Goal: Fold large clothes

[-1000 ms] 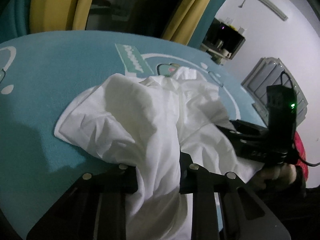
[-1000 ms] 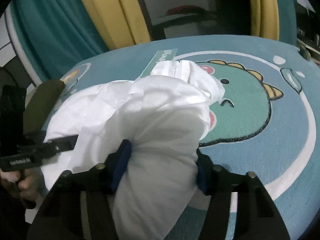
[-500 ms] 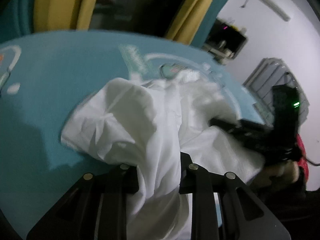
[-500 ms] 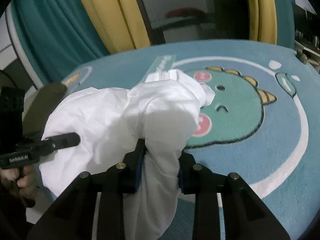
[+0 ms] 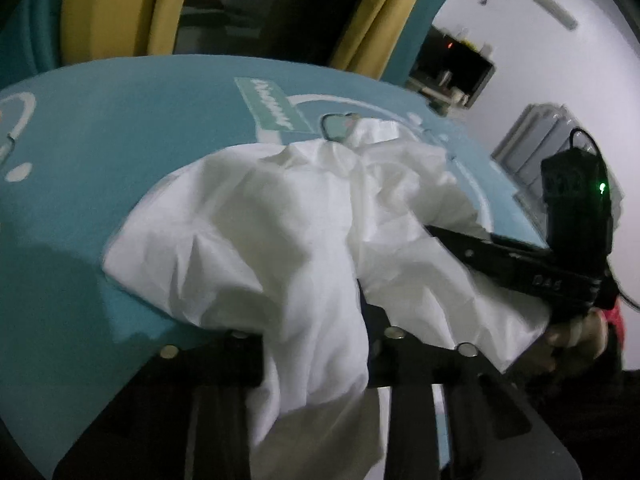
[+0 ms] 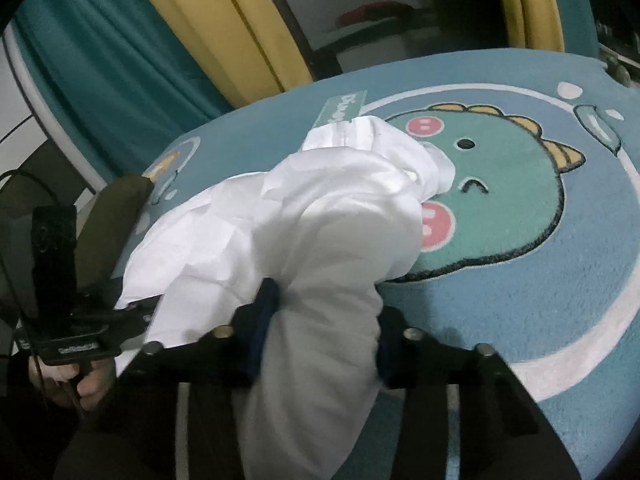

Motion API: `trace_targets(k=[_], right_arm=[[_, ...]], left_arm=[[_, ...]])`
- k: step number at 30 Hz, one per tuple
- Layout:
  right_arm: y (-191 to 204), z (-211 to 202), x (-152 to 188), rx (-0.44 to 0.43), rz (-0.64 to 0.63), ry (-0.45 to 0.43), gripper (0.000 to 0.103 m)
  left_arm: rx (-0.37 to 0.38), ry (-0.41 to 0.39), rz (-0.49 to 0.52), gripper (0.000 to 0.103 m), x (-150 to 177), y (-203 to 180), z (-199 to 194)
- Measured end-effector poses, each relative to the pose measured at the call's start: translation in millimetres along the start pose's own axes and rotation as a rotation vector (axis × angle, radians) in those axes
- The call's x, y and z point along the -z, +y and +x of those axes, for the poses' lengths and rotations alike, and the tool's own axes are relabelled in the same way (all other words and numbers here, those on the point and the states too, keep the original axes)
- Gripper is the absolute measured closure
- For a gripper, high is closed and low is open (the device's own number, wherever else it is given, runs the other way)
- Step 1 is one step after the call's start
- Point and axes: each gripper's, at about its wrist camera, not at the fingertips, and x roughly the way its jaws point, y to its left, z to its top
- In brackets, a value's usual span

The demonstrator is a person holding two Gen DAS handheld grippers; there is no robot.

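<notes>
A crumpled white garment [image 5: 280,232] lies bunched on a blue dinosaur rug [image 5: 100,148]. My left gripper [image 5: 316,344] is shut on a fold of it at the near edge. My right gripper [image 6: 320,320] is shut on another thick fold of the white garment [image 6: 340,208], which bulges between its fingers. The right gripper also shows in the left wrist view [image 5: 520,268], at the garment's right side. The left gripper also shows in the right wrist view [image 6: 76,332], at the garment's left side.
The rug [image 6: 520,280] carries a green dinosaur face [image 6: 492,184] to the right of the garment. Yellow and teal curtains [image 6: 200,40] hang behind the rug. A dark olive object [image 6: 112,220] lies at the rug's left edge.
The right gripper's fingers closed in at half a second ago and now stand wider around a thicker bunch of cloth. The garment has shifted a little toward me in both views.
</notes>
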Motion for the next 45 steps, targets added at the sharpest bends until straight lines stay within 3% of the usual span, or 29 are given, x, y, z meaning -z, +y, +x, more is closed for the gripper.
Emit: trace_targets(k=[4, 17, 29, 35, 37, 40, 45], right_arm=[[13, -12, -8, 0.02, -0.06, -0.041, 0.081], [74, -36, -54, -0.031, -0.232, -0.16, 0.087], [171, -1, -100, -0.177, -0.413, -0.233, 0.09], [208, 33, -122, -0.278, -0.413, -0.263, 0.091], [209, 46, -125, -0.3, -0.385, -0.259, 0.091], [197, 82, -127, -0.27, -0.325, -0.217, 0.091], [152, 148, -115, -0.136, -0.162, -0.035, 0.09]], left_arm=[[0.016, -0.035, 0.009, 0.08, -1, -3, -10], [0.0, -0.198, -0.013, 0.08, -10, 10, -76], [-0.123, -0.359, -0.073, 0.08, -15, 67, -156], [-0.222, -0.416, -0.08, 0.08, -23, 104, -196], [-0.231, -0.399, -0.075, 0.08, -27, 116, -197], [-0.246, -0.309, -0.119, 0.076, -35, 146, -176], [-0.32, -0.126, -0.227, 0.071, -37, 187, -121]])
